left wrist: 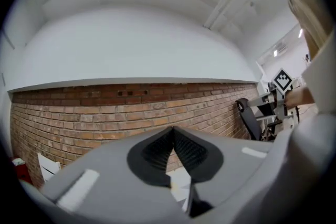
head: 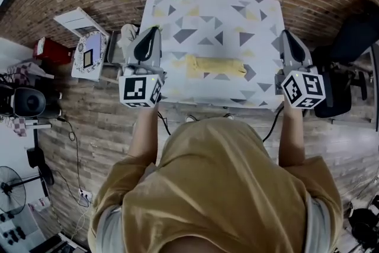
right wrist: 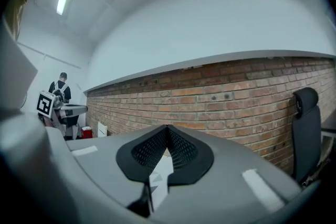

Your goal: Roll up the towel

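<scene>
Both grippers are clamped fully shut on nothing: the left gripper [head: 153,32] and the right gripper [head: 286,34] each show their ribbed pads pressed together, with only the brick wall [right wrist: 236,97] beyond them. They hang high, one at each side of the patterned table [head: 260,15], well apart from the yellow towel [head: 216,66]. The towel lies as a short roll across the middle of the table, nearer the person's edge.

The roll looks finished, so the main risk is that it loosens by itself. From the head view I cannot tell whether its free edge is tucked underneath. If that edge lies on top, it may spring open. A careless descent of either gripper could also knock the roll askew.
</scene>
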A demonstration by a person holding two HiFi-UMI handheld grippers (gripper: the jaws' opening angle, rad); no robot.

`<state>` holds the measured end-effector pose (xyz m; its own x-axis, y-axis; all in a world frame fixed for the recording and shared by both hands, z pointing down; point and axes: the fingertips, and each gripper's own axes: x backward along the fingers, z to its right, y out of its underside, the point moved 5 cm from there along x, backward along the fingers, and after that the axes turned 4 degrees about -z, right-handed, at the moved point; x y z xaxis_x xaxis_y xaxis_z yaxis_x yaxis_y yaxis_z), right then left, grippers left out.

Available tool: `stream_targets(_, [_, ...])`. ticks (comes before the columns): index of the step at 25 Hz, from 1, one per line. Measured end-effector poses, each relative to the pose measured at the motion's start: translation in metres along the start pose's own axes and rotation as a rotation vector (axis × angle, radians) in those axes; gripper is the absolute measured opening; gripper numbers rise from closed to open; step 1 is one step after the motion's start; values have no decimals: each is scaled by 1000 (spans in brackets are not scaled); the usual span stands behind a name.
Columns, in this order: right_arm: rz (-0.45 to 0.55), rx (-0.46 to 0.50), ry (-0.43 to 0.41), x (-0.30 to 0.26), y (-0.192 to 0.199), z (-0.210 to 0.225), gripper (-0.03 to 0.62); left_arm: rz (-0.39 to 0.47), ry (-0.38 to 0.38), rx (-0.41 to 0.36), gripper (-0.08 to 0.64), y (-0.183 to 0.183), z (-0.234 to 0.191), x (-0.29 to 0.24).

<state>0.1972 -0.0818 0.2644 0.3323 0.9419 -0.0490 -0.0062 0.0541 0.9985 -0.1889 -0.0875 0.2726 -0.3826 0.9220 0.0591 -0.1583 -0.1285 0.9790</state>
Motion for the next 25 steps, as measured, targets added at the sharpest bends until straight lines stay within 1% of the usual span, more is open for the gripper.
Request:
stream_targets(4, [31, 33, 15, 6, -13, -2, 5, 54, -38, -7, 63, -23, -16, 11])
stream_targets(9, [43, 77, 23, 15, -21, -5, 5, 79, -70, -26, 63, -37, -27, 18])
stream_targets(12, [52, 85, 48, 19, -22, -5, 5, 78, -78, -26, 63, -36, -33, 22])
stream_targets(16, [57, 47, 63, 12, -15, -12, 5, 73, -100, -17, 63, -33, -41, 29])
stream_targets(18, [56, 37, 57, 7, -14, -17, 5, 74, -105, -17, 63, -34, -44, 32])
stream_targets(22, [48, 49, 21, -4, -15, -29, 4, 76, -117, -15, 63, -35, -48, 38])
stream_targets(25, [50, 64, 11, -9, -20, -34, 5, 73, -121, -13, 63, -33, -50, 41])
